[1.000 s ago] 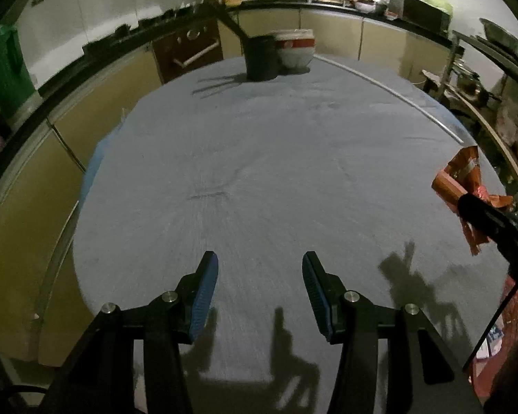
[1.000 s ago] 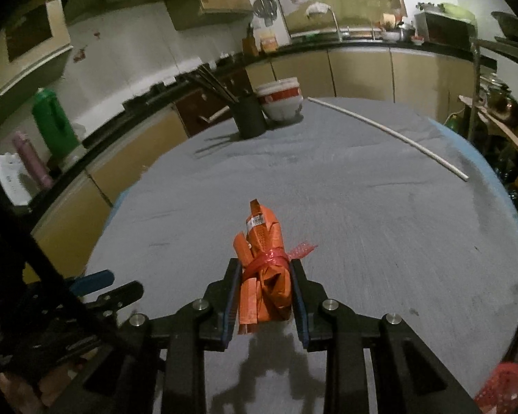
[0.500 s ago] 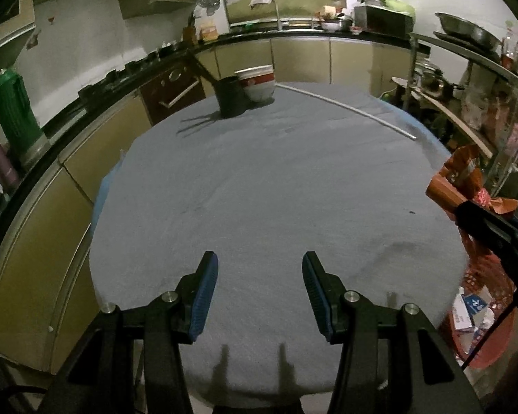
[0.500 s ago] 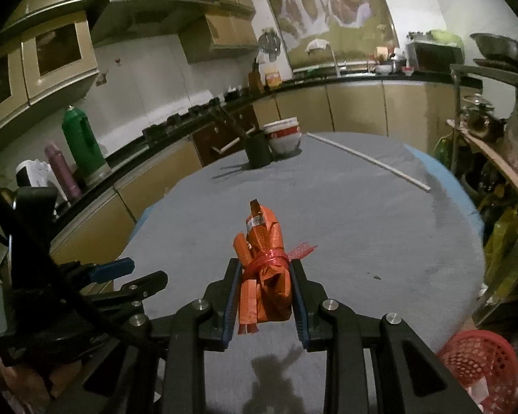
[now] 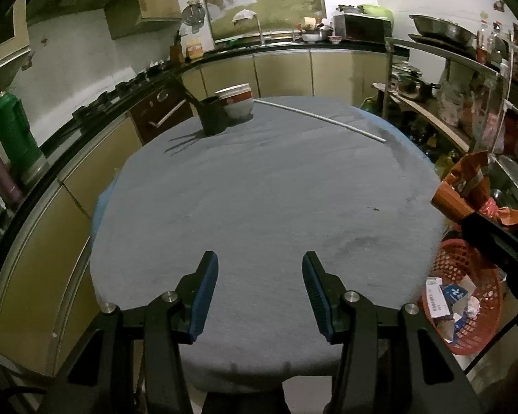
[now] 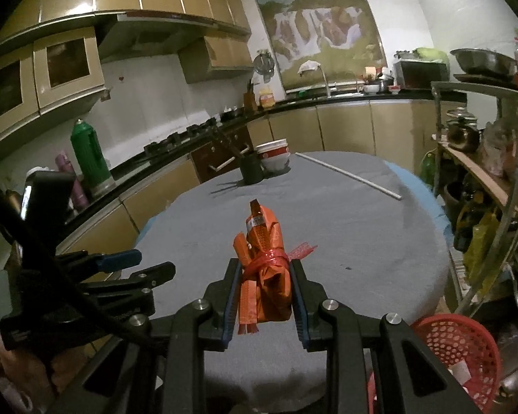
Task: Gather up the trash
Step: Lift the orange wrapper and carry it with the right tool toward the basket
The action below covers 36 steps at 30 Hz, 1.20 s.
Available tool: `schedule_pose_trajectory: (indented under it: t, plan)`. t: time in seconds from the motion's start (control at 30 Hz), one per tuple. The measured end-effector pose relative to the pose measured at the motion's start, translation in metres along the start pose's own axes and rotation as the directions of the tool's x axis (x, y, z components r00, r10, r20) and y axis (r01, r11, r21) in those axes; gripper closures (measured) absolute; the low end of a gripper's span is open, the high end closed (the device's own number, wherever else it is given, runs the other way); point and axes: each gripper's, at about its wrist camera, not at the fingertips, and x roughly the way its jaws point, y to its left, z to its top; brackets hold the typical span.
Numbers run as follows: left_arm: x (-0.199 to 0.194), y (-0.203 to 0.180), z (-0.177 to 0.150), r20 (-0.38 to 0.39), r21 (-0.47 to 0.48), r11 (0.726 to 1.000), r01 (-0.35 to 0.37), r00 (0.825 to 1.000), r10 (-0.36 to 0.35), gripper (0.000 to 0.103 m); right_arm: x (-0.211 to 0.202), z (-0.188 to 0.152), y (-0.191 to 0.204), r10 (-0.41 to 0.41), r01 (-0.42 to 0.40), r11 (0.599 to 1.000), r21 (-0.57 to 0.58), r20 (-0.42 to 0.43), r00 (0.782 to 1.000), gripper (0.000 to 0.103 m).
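Jaws of the left gripper (image 5: 260, 291) stand apart, nothing between them, above the grey table (image 5: 259, 186). Right wrist view: the right gripper (image 6: 264, 296) clamps an orange wrapper (image 6: 264, 276) above the table's near edge; a red basket (image 6: 462, 352) sits below-right.

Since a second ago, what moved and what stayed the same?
Both grippers pulled back and up from the table, so the red basket on the floor beside it came into view. The right gripper carried the orange wrapper that way, toward the basket. Unchanged: the right gripper's grip on the wrapper, the left gripper open and empty, and the bowls and white stick.
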Motion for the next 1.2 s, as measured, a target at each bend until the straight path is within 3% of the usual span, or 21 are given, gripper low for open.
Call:
schedule_pose_trajectory:
  t: [1.2]
  plan:
    - [-0.05, -0.081, -0.008, 0.07, 0.152, 0.987, 0.054, 0.995, -0.065, 0.051, -0.1, -0.028, -0.038, -0.083, 0.075, 0.994, 0.085, 0.103, 0.991, 0.074]
